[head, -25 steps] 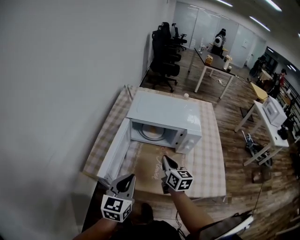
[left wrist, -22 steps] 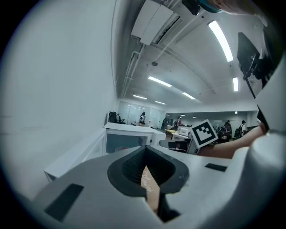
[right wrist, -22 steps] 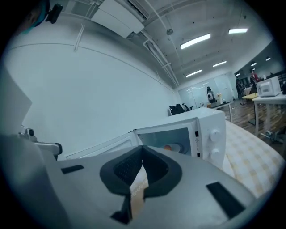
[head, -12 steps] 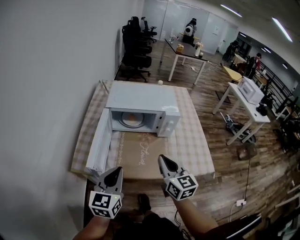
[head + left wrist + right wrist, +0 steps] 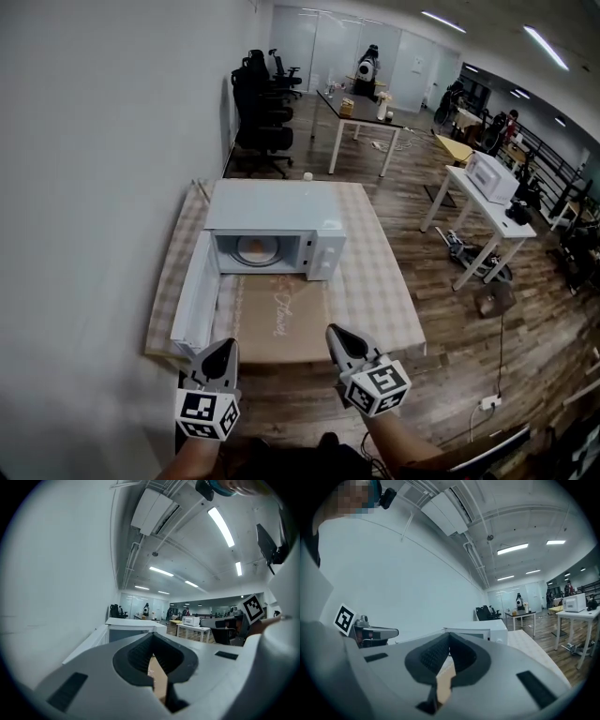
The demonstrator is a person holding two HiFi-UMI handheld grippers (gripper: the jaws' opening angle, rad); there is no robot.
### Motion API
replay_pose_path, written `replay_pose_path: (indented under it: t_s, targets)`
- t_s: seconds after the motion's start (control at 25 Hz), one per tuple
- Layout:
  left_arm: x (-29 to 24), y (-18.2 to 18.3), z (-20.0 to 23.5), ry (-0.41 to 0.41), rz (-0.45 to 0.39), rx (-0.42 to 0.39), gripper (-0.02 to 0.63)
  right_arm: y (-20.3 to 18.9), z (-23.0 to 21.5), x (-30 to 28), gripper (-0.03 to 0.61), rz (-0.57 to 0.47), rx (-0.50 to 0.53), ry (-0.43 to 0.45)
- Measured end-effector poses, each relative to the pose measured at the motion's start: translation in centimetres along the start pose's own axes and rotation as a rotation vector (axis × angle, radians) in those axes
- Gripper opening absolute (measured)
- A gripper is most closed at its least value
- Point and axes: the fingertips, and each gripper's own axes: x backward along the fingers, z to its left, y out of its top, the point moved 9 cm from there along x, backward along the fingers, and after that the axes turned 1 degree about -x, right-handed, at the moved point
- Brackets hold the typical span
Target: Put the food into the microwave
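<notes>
Holding both grippers low and close to my body at the near edge of the table [image 5: 380,291], each pointing roughly level toward the microwave [image 5: 272,208]. The left gripper [image 5: 225,347] sits near the table's near left corner, with the right gripper [image 5: 336,333] beside it further right and my forearms just showing below them. The left jaws are closed tip to tip with nothing in them. The right jaws are pressed together too, and empty. The microwave door [image 5: 192,298] is swung open to the left. I can see the food [image 5: 260,249] inside the cavity, a pale orange round shape. It lies well apart from both pairs of jaws, ahead of them, with a brown mat [image 5: 274,314] on the checked cloth in between.
</notes>
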Motion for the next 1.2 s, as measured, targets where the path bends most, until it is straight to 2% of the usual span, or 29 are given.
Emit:
replay_pose_path:
  t_s: [0.16,0.44,0.8,1.2]
  targets:
    - [0.4,0.5,-2.0,0.034,-0.004,0.003,0.008,1.4,-1.2,1.9,0.009,-0.020,0.036,0.025]
    - [-0.7,2.0,-5.8,0.078,-0.026,0.001,0.008,3.1,-4.8,4.3,0.008,-0.042,0.024,0.031]
    - [-3.9,2.5,-9.2,0.045,-0.020,-0.008,0.008,3.6,-8.1,5.2,0.008,-0.045,0.015,0.017]
    - [-5.4,2.1,-9.6,0.021,-0.007,-0.003,0.008,3.5,-9.1,5.1,0.008,-0.045,0.001,0.013]
